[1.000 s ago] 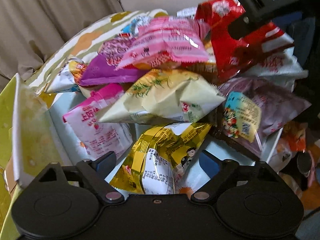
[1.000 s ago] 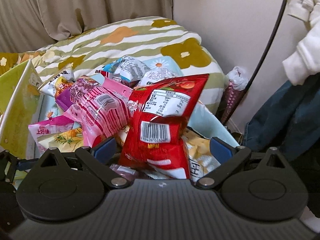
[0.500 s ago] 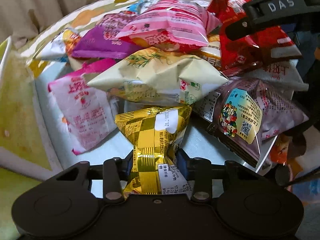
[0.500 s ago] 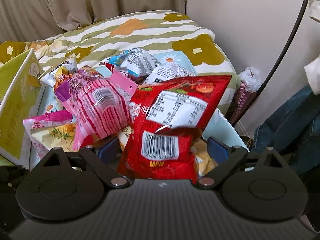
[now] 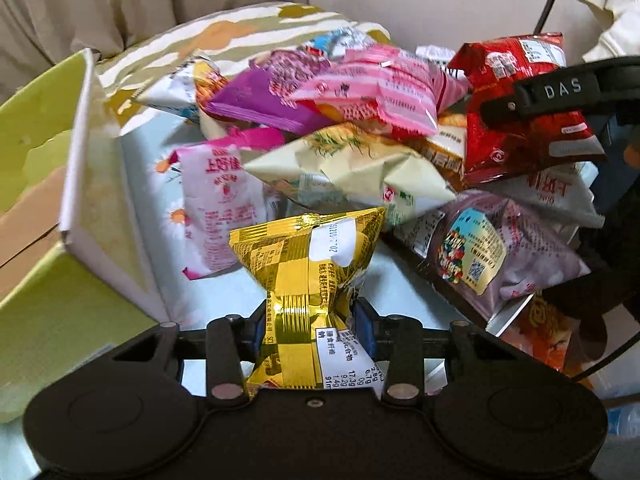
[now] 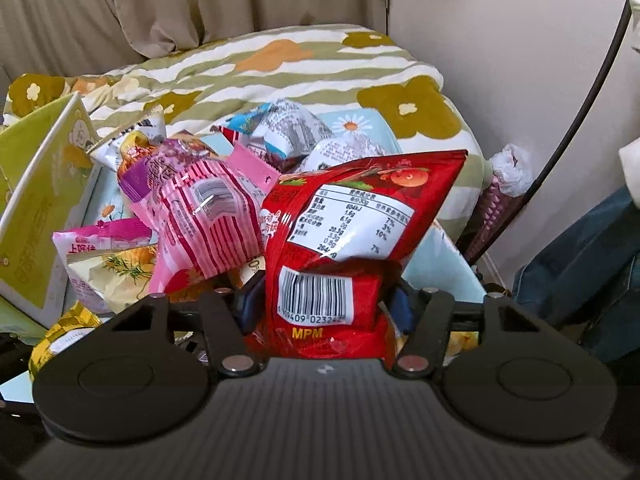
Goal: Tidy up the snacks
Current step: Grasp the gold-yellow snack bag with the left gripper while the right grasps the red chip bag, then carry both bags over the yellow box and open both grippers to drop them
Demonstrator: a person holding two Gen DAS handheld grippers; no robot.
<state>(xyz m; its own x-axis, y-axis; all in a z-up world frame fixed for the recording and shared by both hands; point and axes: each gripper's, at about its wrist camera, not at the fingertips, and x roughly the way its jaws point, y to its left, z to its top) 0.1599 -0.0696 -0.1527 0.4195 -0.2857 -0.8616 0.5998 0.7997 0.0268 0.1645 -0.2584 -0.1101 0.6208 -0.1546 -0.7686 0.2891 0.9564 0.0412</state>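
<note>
A gold foil packet [image 5: 308, 276] with a checkered print and a white label lies nearest the camera. Behind it sits a cream bag [image 5: 360, 168] printed with green sprigs. Left of the cream bag is a white-and-pink packet [image 5: 216, 200]; above it, a purple one [image 5: 256, 100] and a pink-striped one [image 6: 204, 220]. Right of it is a red bag [image 6: 340, 240] with a white barcode. Behind all, a blanket [image 6: 280, 64] shows olive and white stripes with orange flowers.

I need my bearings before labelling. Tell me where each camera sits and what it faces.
Left wrist: behind the left tongs, angled down at the snack pile; they pinch the gold packet.
Right wrist: behind the right tongs, whose jaws just closed on the red bag.
Shared: red bag, gold packet, striped pink packet.
</note>
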